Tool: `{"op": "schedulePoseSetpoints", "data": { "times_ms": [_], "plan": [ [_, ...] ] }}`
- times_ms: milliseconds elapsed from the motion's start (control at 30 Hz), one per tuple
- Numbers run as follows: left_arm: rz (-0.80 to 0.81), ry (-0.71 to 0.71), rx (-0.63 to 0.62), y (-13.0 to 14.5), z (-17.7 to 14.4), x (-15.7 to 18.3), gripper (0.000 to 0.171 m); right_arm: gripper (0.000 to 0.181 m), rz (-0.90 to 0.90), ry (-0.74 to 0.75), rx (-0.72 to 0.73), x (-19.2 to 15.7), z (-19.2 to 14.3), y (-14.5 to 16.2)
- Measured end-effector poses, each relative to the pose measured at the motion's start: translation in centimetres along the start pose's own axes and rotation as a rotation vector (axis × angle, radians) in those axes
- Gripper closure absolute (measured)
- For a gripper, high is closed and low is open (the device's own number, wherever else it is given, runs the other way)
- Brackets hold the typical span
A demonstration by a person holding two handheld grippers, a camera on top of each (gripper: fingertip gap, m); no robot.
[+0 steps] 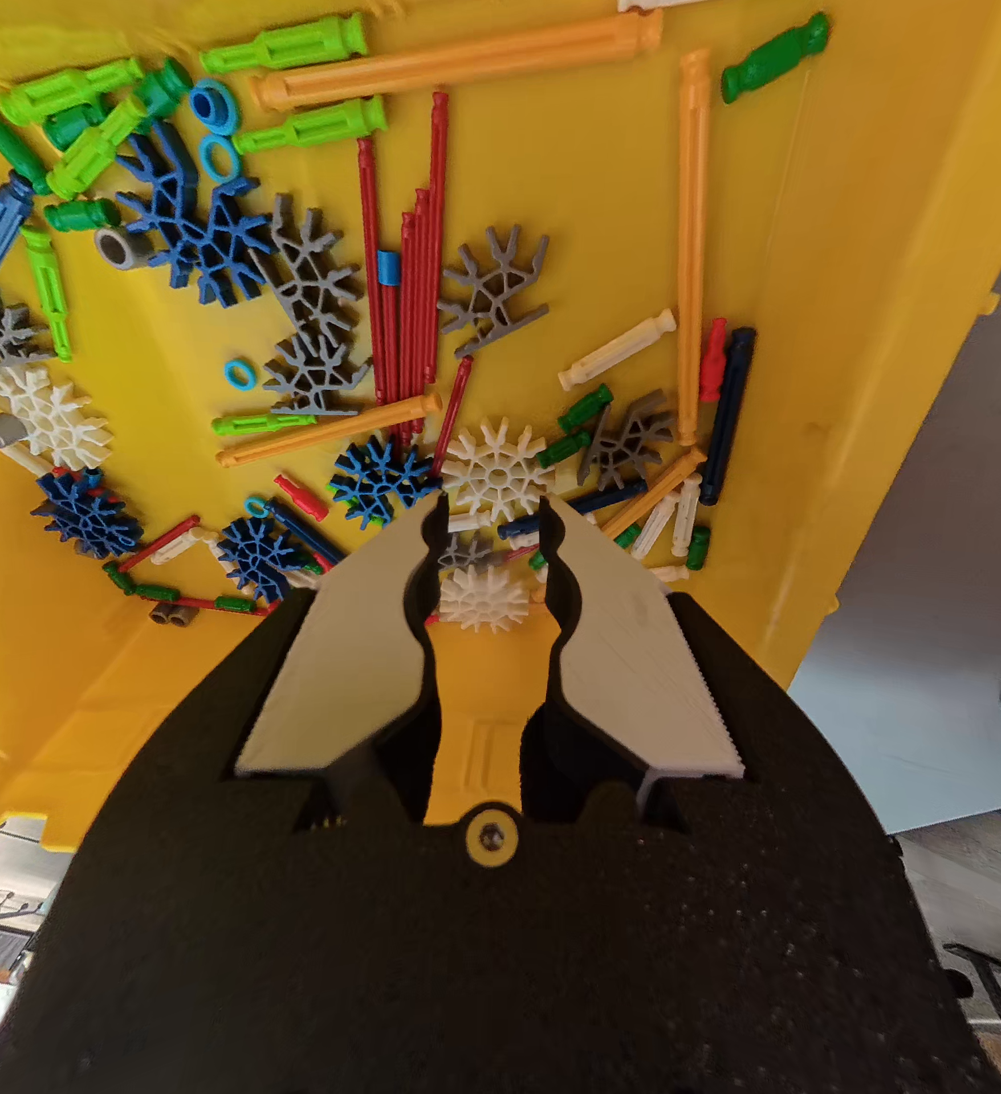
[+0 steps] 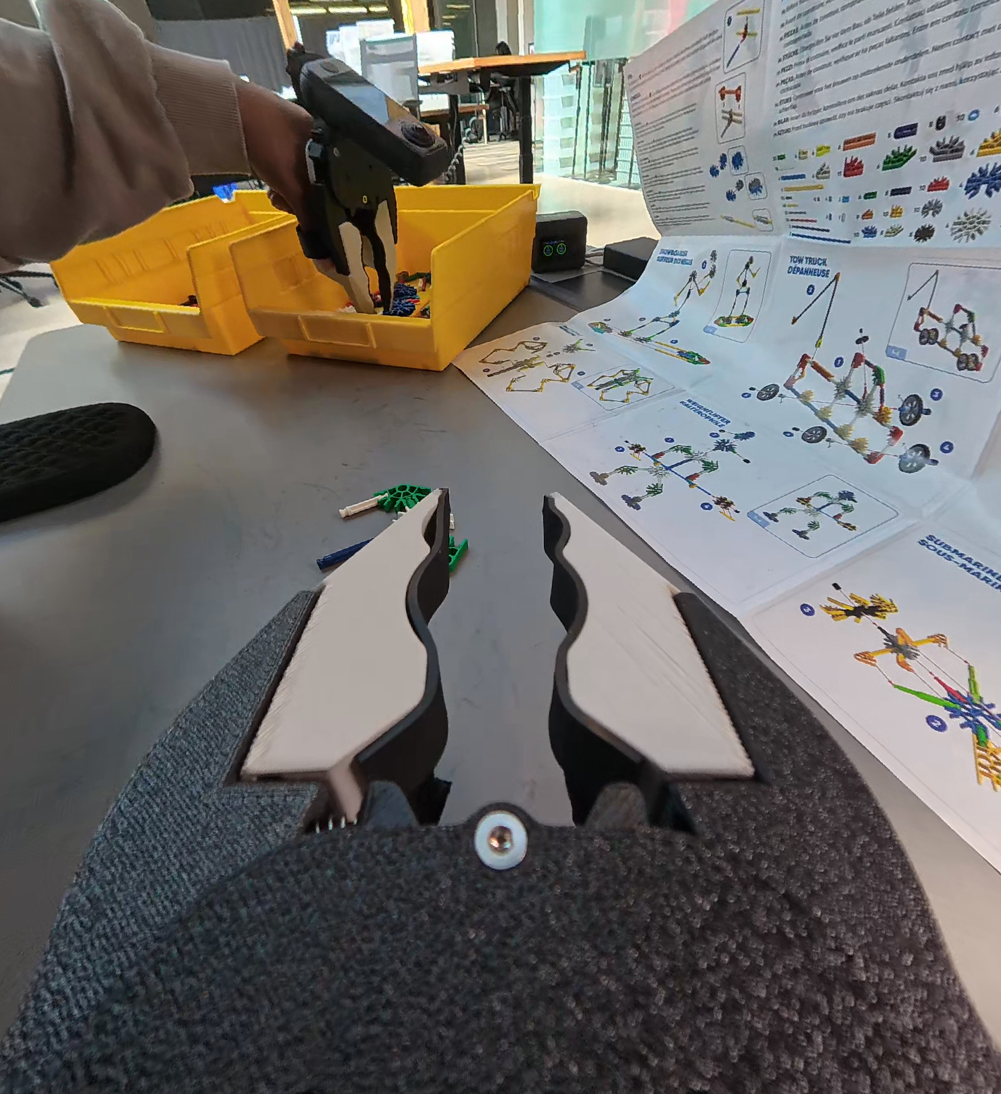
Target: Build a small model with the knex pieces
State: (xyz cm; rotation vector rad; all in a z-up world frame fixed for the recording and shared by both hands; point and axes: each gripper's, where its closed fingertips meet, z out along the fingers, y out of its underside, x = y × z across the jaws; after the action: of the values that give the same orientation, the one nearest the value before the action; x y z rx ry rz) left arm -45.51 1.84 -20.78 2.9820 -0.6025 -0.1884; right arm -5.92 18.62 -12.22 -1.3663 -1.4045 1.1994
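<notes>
Printed matter: one item only.
Large white fold-out instruction sheet [image 2: 782, 414] on the tabletop [image 2: 249, 473] carries blue headings, numbered step circles and fine-print paragraphs; bin parts bear no legible markings.

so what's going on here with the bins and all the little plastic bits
A person holds a hand-held gripper in each hand. The left hand-held gripper is open and reaching down into a yellow bin of loose construction-toy rods and connectors, its tips beside a white snowflake connector. The right hand-held gripper is open too, low over the grey table, near a few loose pieces including a green connector. An instruction sheet lies alongside.
</notes>
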Motion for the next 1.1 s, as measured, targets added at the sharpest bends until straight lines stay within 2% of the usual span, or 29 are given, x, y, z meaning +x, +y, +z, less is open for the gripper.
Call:
{"op": "schedulePoseSetpoints", "data": {
  "times_ms": [767, 867, 1100],
  "plan": [
    [0.042, -0.034, -0.008, -0.10, 0.47, 0.15, 0.142, 0.152, 0.001, -0.002, -0.006, -0.02, 0.10, 0.09],
    [0.053, -0.053, -0.030, 0.05, 0.80, 0.30, 0.133, 0.153, -0.018, -0.006, -0.014, -0.30, 0.20, 0.20],
    [0.078, -0.081, -0.035, -0.10, 0.56, 0.38, 0.142, 0.153, -0.051, -0.009, -0.030, -0.72, 0.37, 0.39]
  ]
}}
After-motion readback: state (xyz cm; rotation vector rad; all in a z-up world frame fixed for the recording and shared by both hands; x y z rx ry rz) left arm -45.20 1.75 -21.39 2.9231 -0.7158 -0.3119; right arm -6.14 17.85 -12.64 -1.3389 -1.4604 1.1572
